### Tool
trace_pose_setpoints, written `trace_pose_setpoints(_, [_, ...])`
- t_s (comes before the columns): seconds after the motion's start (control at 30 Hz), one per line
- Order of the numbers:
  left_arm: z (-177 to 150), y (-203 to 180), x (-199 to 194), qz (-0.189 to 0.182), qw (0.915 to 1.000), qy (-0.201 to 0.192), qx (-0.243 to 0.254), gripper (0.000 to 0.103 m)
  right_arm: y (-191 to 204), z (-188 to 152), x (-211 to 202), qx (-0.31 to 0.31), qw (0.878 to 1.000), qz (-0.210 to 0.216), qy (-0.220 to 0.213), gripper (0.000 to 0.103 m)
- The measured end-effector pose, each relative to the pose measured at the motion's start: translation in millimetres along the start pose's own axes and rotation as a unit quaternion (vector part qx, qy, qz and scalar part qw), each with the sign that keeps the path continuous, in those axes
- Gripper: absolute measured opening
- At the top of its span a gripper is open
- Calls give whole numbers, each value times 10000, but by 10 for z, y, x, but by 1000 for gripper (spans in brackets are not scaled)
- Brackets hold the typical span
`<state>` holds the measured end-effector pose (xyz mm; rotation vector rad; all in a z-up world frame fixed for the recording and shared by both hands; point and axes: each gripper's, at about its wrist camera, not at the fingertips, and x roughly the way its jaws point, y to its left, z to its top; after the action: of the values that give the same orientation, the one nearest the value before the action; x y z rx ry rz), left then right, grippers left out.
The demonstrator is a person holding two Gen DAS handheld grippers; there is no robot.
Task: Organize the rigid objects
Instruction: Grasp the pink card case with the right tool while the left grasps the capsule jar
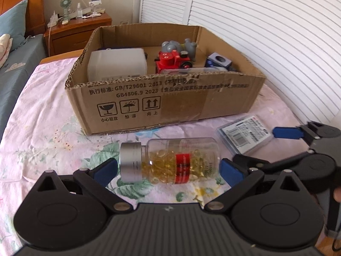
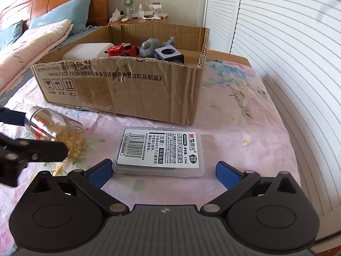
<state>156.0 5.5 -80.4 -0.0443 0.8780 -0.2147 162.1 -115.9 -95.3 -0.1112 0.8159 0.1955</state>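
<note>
A clear bottle of yellow capsules with a silver cap and a red band lies on its side on the floral cloth. My left gripper is open with one blue pad at each end of it; whether they touch it I cannot tell. A flat clear plastic case with a barcode label lies between the open fingers of my right gripper, apart from both pads. Behind both stands an open cardboard box holding a white container, a red toy train, a grey toy and a blue cube.
White louvred doors run along the right side, close to the cloth-covered surface's edge. A bed with pillows and a folded pink blanket lies to the left. A wooden nightstand with a small fan stands at the back.
</note>
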Motion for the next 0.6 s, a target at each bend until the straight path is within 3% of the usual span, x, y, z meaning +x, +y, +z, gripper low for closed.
trace_pose_setpoints(0.2, [-8,0,41,58,10000,13,25,95,-2,-22,-9,-15,10000,3,-70,103])
trace_pose_setpoints(0.6, [-49,258,-44,345,9992,6,-201,95,69,88,60,-107,9999,85,106,103])
